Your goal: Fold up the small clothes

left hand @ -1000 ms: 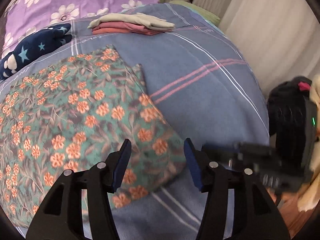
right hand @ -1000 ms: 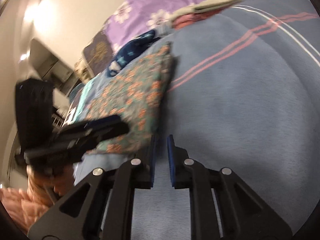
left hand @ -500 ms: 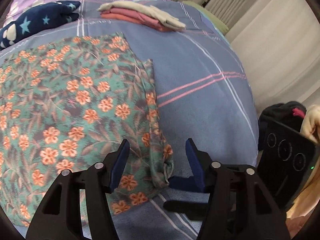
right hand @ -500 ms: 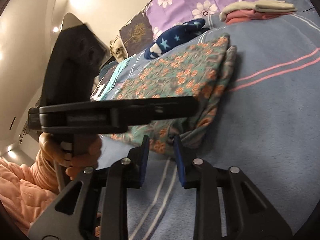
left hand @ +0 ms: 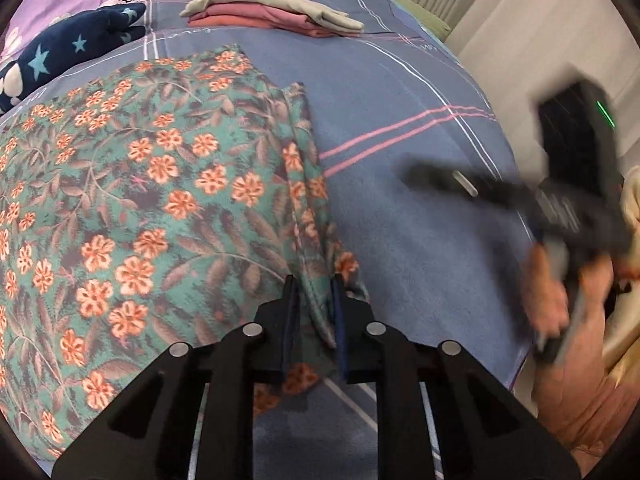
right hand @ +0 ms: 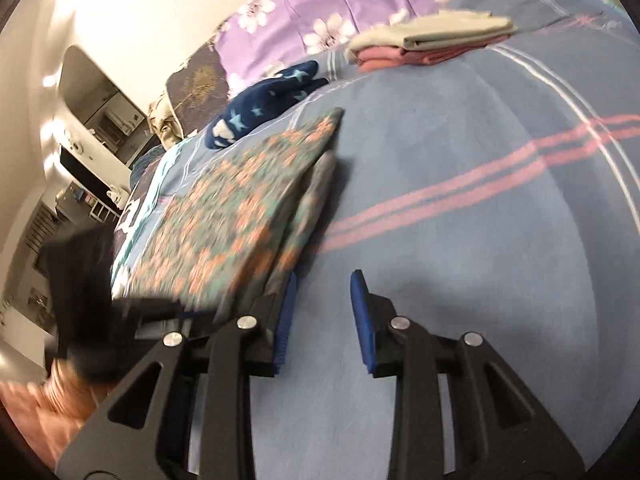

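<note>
Since the earlier frame, left gripper jaws are closing, pinching floral garment at the bed edge; right gripper has withdrawn, jaws opening, empty.

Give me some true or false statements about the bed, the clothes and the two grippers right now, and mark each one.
1. The left gripper has the floral cloth's edge between its closing jaws. True.
2. The right gripper holds the floral cloth. False: its jaws are opening with nothing between them, over the blue blanket.
3. A folded stack lies at the far end of the bed. True.
4. The star-patterned item sits on top of the folded stack. False: it lies apart, beside the floral cloth.
</note>
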`<state>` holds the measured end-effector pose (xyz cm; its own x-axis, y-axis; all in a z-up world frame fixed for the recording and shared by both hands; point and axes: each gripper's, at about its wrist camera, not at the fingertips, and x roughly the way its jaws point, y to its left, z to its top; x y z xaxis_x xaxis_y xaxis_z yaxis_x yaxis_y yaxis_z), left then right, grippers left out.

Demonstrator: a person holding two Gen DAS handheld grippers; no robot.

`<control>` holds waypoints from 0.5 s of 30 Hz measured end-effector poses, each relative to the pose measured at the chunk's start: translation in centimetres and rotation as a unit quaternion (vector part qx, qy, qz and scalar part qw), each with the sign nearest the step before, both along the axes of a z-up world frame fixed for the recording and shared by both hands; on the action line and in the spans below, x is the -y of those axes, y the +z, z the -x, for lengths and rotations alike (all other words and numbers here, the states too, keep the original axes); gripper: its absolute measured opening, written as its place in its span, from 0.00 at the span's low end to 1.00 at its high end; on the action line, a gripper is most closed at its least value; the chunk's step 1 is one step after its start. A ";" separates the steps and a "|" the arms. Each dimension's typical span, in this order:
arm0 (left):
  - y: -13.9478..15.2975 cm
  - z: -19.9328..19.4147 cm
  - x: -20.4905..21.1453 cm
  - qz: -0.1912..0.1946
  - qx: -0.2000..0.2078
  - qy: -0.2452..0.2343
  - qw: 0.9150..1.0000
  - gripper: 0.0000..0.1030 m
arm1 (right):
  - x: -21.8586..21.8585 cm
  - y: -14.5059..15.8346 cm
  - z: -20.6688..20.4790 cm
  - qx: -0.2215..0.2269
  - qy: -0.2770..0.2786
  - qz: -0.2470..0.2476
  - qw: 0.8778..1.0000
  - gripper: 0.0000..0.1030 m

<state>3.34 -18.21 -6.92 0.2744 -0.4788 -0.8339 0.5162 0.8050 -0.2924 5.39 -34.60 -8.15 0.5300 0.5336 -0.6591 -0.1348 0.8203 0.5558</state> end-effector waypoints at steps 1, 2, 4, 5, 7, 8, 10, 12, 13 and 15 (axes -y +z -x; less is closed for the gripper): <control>-0.1 -0.4 0.6 -0.001 -0.002 -0.002 1.000 0.21 | -0.3 -0.4 -1.8 -0.017 0.005 -0.014 1.000 0.29; 0.0 -0.2 0.8 -0.004 -0.001 -0.004 1.000 0.22 | -0.5 -0.6 -3.0 -0.028 0.007 -0.023 0.999 0.29; 0.1 -0.1 1.3 -0.010 0.001 -0.008 1.000 0.22 | -1.1 -1.4 -5.9 -0.053 0.010 -0.037 0.998 0.30; 0.1 -0.2 1.4 -0.011 0.000 -0.009 1.000 0.22 | -1.4 -1.7 -7.0 -0.060 0.008 -0.037 0.998 0.33; 0.1 -0.2 1.8 -0.009 -0.001 -0.015 1.000 0.22 | -1.8 -2.2 -8.7 -0.063 0.006 -0.036 0.997 0.29; 0.1 -0.1 2.0 -0.009 0.001 -0.022 1.000 0.18 | -2.0 -2.3 -9.4 -0.062 0.003 -0.035 0.997 0.20; 0.2 0.1 2.3 -0.008 0.007 -0.036 0.999 0.10 | -1.9 -1.5 -9.7 -0.051 -0.009 -0.050 0.997 0.02; 0.3 0.6 3.0 -0.013 0.029 -0.052 0.998 0.09 | -2.2 0.6 -9.0 0.000 -0.004 -0.064 0.998 0.02; 0.3 0.7 3.3 -0.012 0.034 -0.059 0.998 0.09 | -2.6 1.4 -8.6 0.017 -0.003 -0.051 0.999 0.02; -0.1 0.9 3.8 -0.009 0.034 -0.068 0.997 0.09 | -3.3 1.2 -8.5 0.020 -0.010 -0.002 1.000 0.02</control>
